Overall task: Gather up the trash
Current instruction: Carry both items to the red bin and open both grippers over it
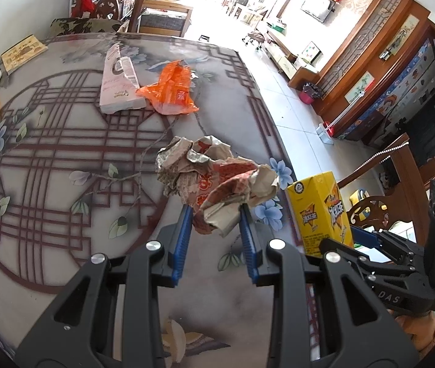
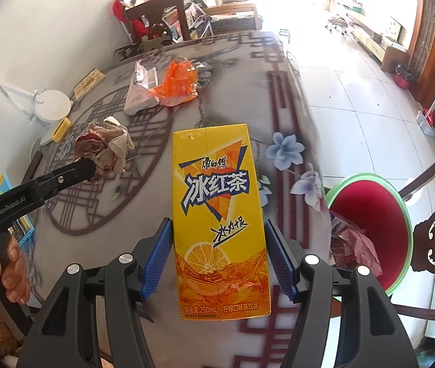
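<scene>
Left wrist view: the left gripper (image 1: 216,214) has its blue pads clamped on a crumpled paper wrapper (image 1: 214,178), which sticks out ahead of the fingertips above the patterned table (image 1: 49,153). The wad looks very light and soft; it gives under the pads, so a pinch through its thick middle, as here, seems safer than catching a loose flap that could tear or slip out. Farther ahead and slightly to the left of this gripper lie an orange plastic bag (image 1: 173,87) and, touching it, a pale flat packet (image 1: 119,82), both still on the table. To the right, close beside, stands the yellow drink carton (image 1: 318,208) in the other tool. Right wrist view: the right gripper (image 2: 219,257) is closed on the iced tea carton (image 2: 217,214), one pad on each narrow side around its lower half, the carton upright between the fingers. It seems stiff but crushable, with a smooth printed skin that may slide, and probably light if empty, so a firm hold on the flat sides low down suits it. To the right and below this gripper a red bin with a green rim (image 2: 370,214) waits, already holding pink rubbish. The left gripper (image 2: 93,165) shows to the left with the wrapper.
</scene>
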`<state>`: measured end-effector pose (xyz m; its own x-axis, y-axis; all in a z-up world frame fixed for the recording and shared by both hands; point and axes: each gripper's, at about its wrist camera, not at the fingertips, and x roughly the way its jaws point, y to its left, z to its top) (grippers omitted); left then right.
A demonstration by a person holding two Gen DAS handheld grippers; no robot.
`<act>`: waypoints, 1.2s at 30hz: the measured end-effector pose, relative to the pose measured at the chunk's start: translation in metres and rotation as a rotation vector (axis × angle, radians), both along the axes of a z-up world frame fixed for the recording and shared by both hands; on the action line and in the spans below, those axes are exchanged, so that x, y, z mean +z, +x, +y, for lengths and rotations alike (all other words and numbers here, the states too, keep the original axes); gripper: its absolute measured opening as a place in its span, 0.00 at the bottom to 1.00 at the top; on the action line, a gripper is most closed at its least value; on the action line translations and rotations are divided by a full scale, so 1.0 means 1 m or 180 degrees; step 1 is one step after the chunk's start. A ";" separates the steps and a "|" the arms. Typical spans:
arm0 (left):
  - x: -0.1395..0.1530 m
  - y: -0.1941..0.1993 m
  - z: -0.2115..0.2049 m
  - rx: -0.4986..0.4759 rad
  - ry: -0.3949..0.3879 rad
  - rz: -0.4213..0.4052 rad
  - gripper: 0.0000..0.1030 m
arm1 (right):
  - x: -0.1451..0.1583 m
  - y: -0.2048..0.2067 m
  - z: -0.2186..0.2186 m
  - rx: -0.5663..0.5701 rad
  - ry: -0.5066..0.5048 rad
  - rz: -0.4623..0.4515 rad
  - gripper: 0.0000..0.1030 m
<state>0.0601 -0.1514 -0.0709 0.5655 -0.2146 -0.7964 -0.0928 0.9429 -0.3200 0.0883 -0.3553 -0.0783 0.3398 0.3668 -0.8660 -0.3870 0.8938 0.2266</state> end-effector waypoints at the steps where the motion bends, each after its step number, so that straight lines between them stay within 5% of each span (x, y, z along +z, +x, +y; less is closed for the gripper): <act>1: 0.001 0.001 -0.004 -0.0018 0.0009 0.0002 0.29 | -0.001 0.000 -0.003 -0.0020 0.0005 0.0004 0.57; 23: -0.007 0.038 -0.109 -0.0511 0.0158 0.0133 0.29 | -0.034 0.032 -0.170 -0.0962 -0.0045 0.0216 0.57; 30: -0.016 0.059 -0.149 -0.0892 0.0208 0.0264 0.29 | -0.051 0.048 -0.207 -0.1204 -0.0081 0.0314 0.58; 36: -0.017 0.078 -0.191 -0.1297 0.0192 0.0276 0.30 | -0.064 0.060 -0.225 -0.1492 -0.0029 0.0438 0.71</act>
